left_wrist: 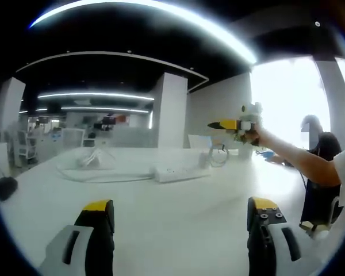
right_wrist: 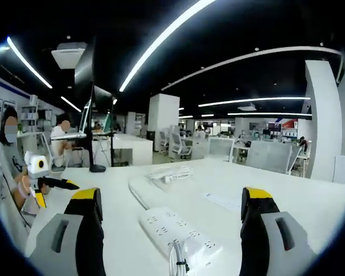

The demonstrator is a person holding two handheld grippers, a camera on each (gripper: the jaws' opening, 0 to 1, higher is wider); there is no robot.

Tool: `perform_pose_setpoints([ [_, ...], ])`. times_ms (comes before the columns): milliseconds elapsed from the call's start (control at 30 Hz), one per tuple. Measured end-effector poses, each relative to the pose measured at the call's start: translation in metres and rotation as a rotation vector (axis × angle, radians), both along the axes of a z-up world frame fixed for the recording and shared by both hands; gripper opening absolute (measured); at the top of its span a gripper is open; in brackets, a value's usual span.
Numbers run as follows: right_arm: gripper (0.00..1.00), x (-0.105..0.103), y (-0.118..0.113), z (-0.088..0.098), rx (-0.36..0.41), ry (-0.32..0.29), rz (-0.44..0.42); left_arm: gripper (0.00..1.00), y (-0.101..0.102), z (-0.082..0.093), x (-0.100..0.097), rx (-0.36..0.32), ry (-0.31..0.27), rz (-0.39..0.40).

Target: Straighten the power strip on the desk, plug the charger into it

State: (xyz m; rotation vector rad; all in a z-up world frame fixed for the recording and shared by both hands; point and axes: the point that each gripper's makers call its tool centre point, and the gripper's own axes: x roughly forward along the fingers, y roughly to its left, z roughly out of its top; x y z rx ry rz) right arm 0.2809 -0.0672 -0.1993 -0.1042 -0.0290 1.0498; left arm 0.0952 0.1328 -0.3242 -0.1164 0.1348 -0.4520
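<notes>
The white power strip (right_wrist: 173,234) lies on the white desk (right_wrist: 287,201) just ahead of my right gripper (right_wrist: 172,202), whose jaws stand wide open with nothing between them. Its cable (right_wrist: 176,260) runs off towards me. Farther back lies a white bundle of cable, seemingly the charger (right_wrist: 169,174). In the left gripper view the power strip (left_wrist: 181,172) lies slantwise mid-desk, well beyond my open left gripper (left_wrist: 181,211). The cable bundle (left_wrist: 94,161) sits to its left. The right gripper (left_wrist: 234,125) is held up in a hand at the right, above the desk.
A person (left_wrist: 321,167) sits at the desk's right end. A cable loop (left_wrist: 219,155) stands behind the strip. A flat white sheet (right_wrist: 221,201) lies on the desk, and a black monitor stand (right_wrist: 95,167) rises at its far edge. The left gripper (right_wrist: 46,187) hovers at the left.
</notes>
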Motion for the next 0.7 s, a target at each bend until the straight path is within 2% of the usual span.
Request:
perform_pose_setpoints([
  [200,1.0,-0.01,-0.014,0.001,0.014,0.002,-0.039,0.99,-0.001,0.002,0.0,-0.001,-0.005,-0.004],
  [467,1.0,-0.028,-0.022,0.0,0.028,0.004,-0.063,0.99,-0.001,0.004,-0.001,-0.004,-0.01,-0.007],
  [700,1.0,-0.048,-0.03,0.002,0.047,-0.038,-0.096,0.99,0.001,0.004,-0.002,-0.007,-0.01,-0.002],
])
